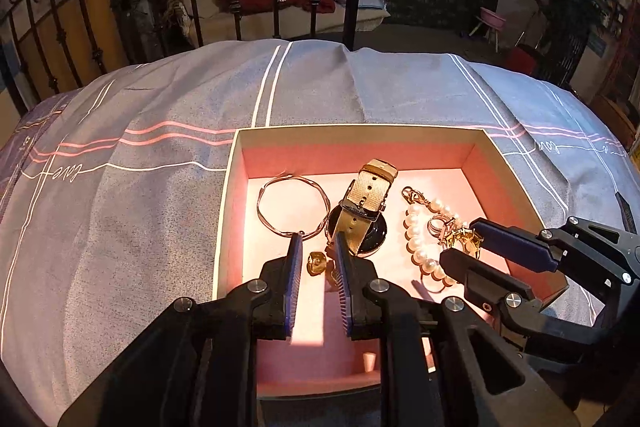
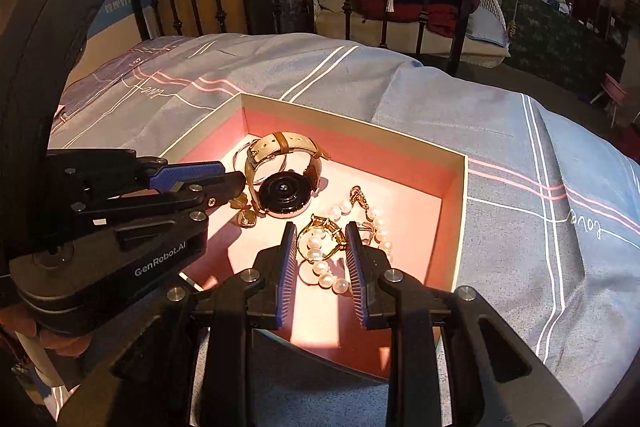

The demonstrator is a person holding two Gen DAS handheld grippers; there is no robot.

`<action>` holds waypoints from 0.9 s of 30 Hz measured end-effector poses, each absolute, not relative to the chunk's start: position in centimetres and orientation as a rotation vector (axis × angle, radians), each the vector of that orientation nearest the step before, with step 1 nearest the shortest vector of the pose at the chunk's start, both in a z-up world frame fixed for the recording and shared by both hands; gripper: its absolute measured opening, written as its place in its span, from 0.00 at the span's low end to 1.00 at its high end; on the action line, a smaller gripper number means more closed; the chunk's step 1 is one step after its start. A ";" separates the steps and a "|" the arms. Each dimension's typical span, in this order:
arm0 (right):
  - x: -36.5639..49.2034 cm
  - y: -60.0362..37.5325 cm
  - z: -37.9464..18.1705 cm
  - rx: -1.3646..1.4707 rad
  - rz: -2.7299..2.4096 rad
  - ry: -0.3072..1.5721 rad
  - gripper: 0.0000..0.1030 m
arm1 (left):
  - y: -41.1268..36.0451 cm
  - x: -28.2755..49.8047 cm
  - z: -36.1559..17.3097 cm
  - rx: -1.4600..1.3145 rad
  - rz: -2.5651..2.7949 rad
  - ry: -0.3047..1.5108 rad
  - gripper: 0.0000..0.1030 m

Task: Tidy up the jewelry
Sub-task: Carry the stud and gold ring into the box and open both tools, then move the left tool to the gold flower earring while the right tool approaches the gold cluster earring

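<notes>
In the left wrist view, the left gripper point(image 1: 318, 247) hung low inside the box point(image 1: 232, 195), which lay on the bedspread point(image 1: 120, 211). Its 2 fingers stood apart and held nothing. A small gold earring point(image 1: 316, 263) lay on the pink floor directly between the 2 fingertips, so it seemed the nearest thing to take. Just ahead of the tips lay the thin bangle point(image 1: 292, 207), and to its right the watch point(image 1: 360, 211), with its strap pointing away from the fingers. The right gripper point(image 1: 460, 243) came in from the right, over the pearl bracelet point(image 1: 420, 239).

In the right wrist view, the right gripper point(image 2: 320, 247) also had its fingers apart. A gold ring point(image 2: 320, 231) stood between the 2 tips, on top of the pearl bracelet point(image 2: 332, 267), but I could not tell if the pads touched it. The bracelet ran away from the fingers toward the far right. The watch point(image 2: 284, 187) lay ahead and a little left. The left gripper point(image 2: 236, 183) reached in from the left, near 2 gold earrings point(image 2: 244, 211). In my judgement each gripper was nearer to its own piece.
</notes>
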State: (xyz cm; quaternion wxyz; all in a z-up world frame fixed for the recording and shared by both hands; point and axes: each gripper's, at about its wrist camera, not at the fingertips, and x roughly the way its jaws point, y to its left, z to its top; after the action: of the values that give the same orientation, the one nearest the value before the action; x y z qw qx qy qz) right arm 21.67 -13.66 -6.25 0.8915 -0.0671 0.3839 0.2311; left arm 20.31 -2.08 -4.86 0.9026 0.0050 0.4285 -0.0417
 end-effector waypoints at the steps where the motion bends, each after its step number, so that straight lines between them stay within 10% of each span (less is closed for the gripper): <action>1: 21.5 -13.7 -6.2 -0.137 0.480 0.795 0.28 | -2.0 20.1 -4.7 0.006 -0.083 0.877 0.28; 14: 11.4 -18.6 -5.0 -0.099 0.417 0.693 0.71 | -2.6 10.7 -2.3 -0.013 -0.168 0.755 0.58; 27: 8.0 -20.1 -8.9 -0.014 0.418 0.792 0.71 | -6.3 13.4 -7.4 0.047 -0.104 0.931 0.56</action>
State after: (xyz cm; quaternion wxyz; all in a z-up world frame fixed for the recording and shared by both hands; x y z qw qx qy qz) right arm 7.95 -20.14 -8.86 0.9015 -0.0068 0.3827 0.2021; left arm 13.37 -6.34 -7.38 0.8919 0.0226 0.4488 -0.0501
